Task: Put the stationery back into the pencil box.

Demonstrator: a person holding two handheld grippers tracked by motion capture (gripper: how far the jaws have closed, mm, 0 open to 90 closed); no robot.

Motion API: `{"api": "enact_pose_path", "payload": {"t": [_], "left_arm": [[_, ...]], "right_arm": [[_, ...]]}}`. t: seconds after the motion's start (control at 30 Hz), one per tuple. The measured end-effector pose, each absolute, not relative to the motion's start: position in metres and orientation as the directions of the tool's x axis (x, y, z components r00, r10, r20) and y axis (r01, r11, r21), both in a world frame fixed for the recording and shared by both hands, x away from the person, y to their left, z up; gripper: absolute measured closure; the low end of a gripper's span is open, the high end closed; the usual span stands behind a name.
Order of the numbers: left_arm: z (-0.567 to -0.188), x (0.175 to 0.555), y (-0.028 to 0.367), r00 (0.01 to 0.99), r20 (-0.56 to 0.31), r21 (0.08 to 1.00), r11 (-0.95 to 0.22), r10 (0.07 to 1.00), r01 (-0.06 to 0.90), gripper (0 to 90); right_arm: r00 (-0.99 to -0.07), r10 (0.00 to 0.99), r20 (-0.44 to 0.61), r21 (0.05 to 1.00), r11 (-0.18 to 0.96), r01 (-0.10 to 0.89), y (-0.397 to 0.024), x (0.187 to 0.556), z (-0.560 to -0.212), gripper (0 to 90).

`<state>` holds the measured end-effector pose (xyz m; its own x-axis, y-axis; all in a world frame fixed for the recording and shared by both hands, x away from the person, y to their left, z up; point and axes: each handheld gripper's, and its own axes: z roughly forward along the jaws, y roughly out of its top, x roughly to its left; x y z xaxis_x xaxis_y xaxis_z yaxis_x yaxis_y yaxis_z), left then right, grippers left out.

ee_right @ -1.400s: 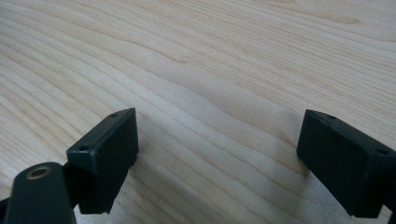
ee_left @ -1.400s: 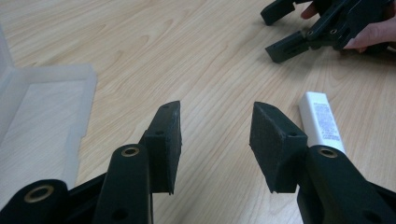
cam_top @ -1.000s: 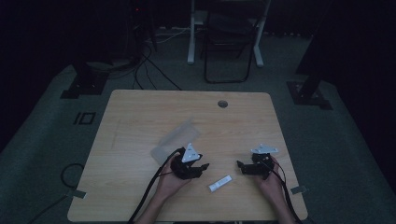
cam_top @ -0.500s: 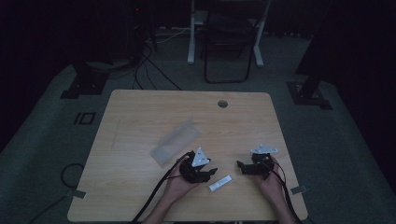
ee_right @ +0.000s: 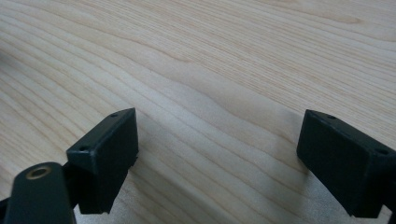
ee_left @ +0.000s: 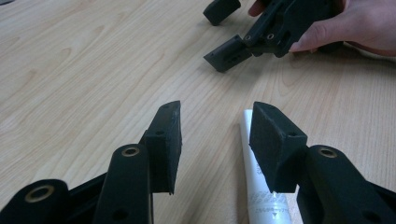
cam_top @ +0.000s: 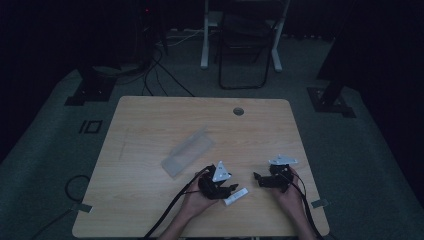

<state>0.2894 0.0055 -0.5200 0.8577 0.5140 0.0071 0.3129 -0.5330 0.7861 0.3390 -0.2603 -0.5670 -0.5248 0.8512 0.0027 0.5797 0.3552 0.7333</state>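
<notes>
Hovering low over the surface (ee_left: pixel 93 70), the left gripper (ee_left: pixel 215 140) is keeping its jaws apart, the white tube (ee_left: pixel 261 196) lying partly under one jaw, untouched. The right gripper (ee_right: pixel 219 154) is holding wide, empty jaws.

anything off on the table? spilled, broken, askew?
Nothing stands out. The small white tube lies flat and intact by the open left gripper; the clear plastic box lies at an angle on the wooden table, undamaged.
</notes>
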Motion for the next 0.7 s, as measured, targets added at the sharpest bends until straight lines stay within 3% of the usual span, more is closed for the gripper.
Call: {"api": "enact_pose_path", "payload": {"t": [0.7], "left_arm": [[-0.537, 0.285, -0.015, 0.871, 0.014, 0.755, -0.576, 0.491, 0.313, 50.6]], "right_arm": [[-0.525, 0.851, 0.003, 0.733, 0.355, 0.580, -0.260, 0.339, -0.567, 12.6]]}}
